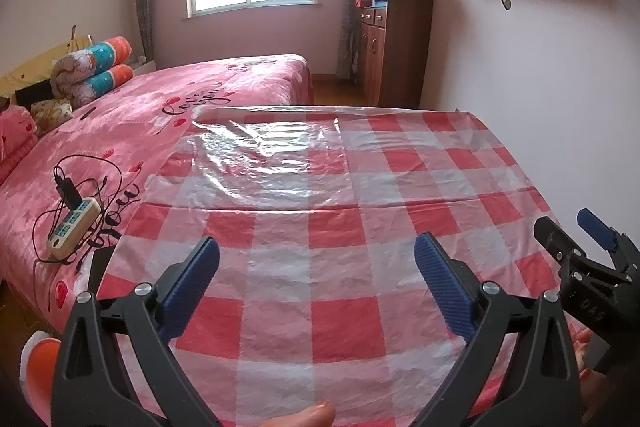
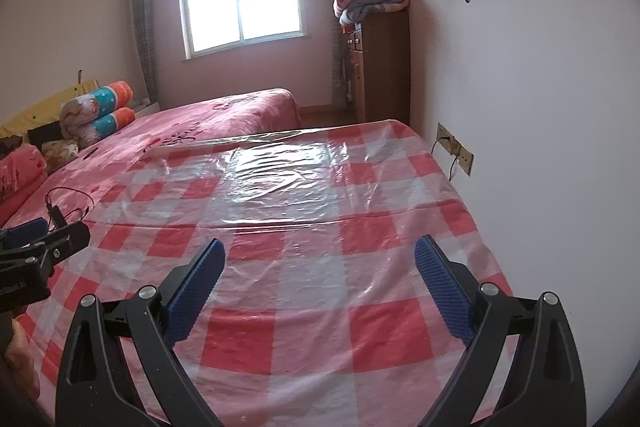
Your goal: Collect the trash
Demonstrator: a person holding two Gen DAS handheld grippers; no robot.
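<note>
A table covered with a red-and-white checked plastic cloth (image 1: 320, 211) fills the foreground of both views (image 2: 312, 227). No trash shows on it. My left gripper (image 1: 316, 255) is open and empty above the near part of the cloth. My right gripper (image 2: 320, 259) is open and empty above the cloth too. It shows at the right edge of the left wrist view (image 1: 576, 227). The left gripper shows at the left edge of the right wrist view (image 2: 52, 231).
A bed with a pink cover (image 1: 120, 131) lies left of the table. A power strip with black cables (image 1: 74, 223) rests on it. Rolled quilts (image 1: 94, 67) sit at its head. A brown cabinet (image 1: 392, 51) stands by the right wall. Wall sockets (image 2: 456, 147) are beside the table.
</note>
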